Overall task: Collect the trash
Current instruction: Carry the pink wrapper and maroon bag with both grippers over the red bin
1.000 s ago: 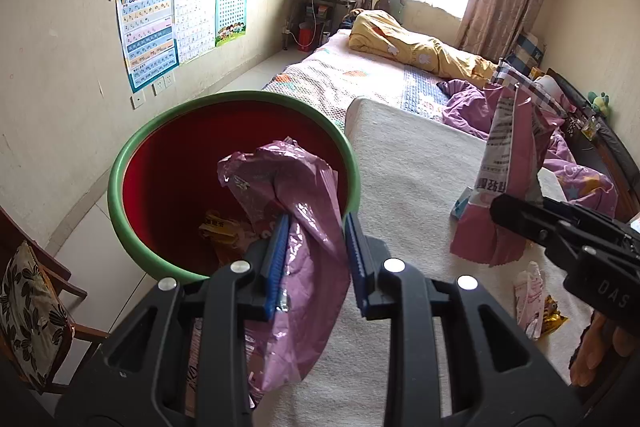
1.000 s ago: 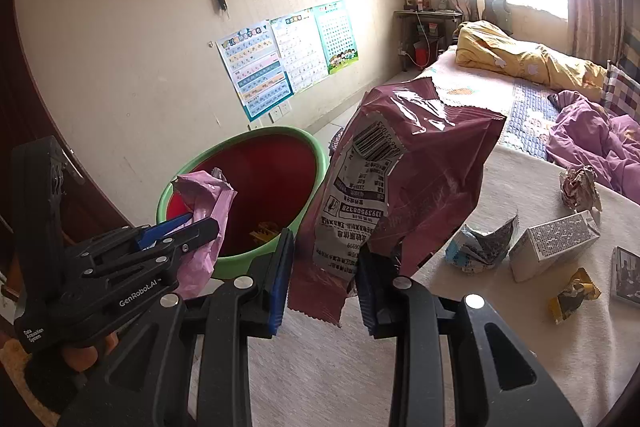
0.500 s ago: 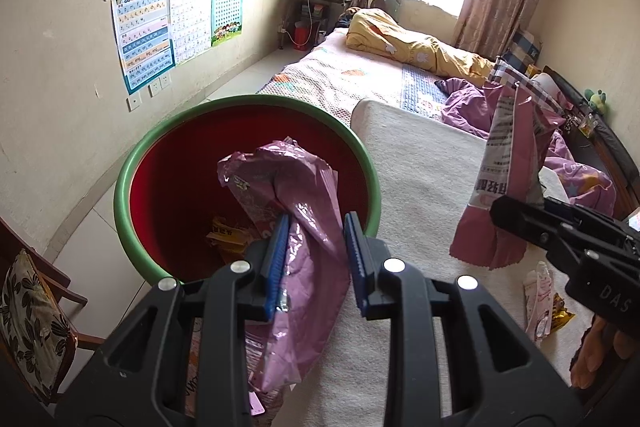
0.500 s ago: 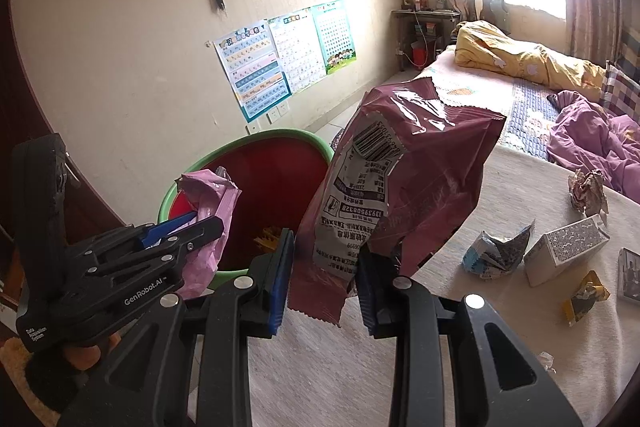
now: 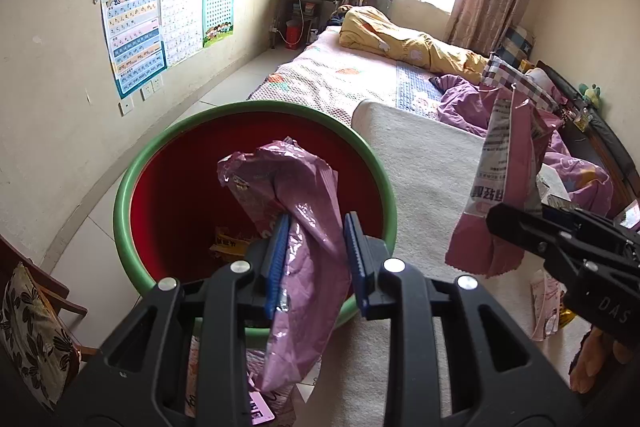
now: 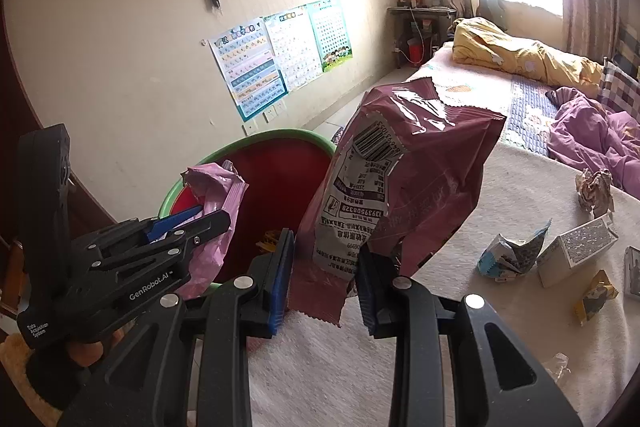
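In the left wrist view, the left claw (image 5: 316, 259) points level over the green-rimmed red basin (image 5: 132, 187), clamping a pink plastic bag (image 5: 304, 227). In the right wrist view, the right claw (image 6: 324, 267) grips an upright maroon snack bag (image 6: 404, 179), basin at ten o'clock.

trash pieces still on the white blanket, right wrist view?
5 visible: crumpled paper, blue-white carton, white box, yellow wrapper, clear wrapper. The dark item at the frame edge is unclear; others may be hidden.
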{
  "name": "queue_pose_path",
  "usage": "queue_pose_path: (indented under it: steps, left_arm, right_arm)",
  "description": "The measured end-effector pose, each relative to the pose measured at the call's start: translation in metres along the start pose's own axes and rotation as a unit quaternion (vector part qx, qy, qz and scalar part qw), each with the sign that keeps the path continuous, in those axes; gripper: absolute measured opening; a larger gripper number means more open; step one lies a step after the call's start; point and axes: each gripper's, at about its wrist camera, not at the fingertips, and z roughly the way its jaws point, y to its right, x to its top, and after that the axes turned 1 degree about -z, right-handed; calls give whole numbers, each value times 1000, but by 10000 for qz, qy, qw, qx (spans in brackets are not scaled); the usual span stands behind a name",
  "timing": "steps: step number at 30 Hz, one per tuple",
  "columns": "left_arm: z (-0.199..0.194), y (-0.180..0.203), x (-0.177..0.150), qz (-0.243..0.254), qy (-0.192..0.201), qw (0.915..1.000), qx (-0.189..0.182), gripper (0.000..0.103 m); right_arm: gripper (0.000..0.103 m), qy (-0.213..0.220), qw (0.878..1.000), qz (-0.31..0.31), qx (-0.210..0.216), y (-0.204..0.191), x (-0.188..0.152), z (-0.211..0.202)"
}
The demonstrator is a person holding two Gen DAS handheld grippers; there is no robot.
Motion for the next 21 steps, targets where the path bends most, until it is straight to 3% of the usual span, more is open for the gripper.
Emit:
queue_pose_path:
  steps: [21]
  left_arm:
    - [17,-19,13,70,-9,9997,-223,27]
  right_arm:
    - [29,-116,9999,19,-59,-4,13,18]
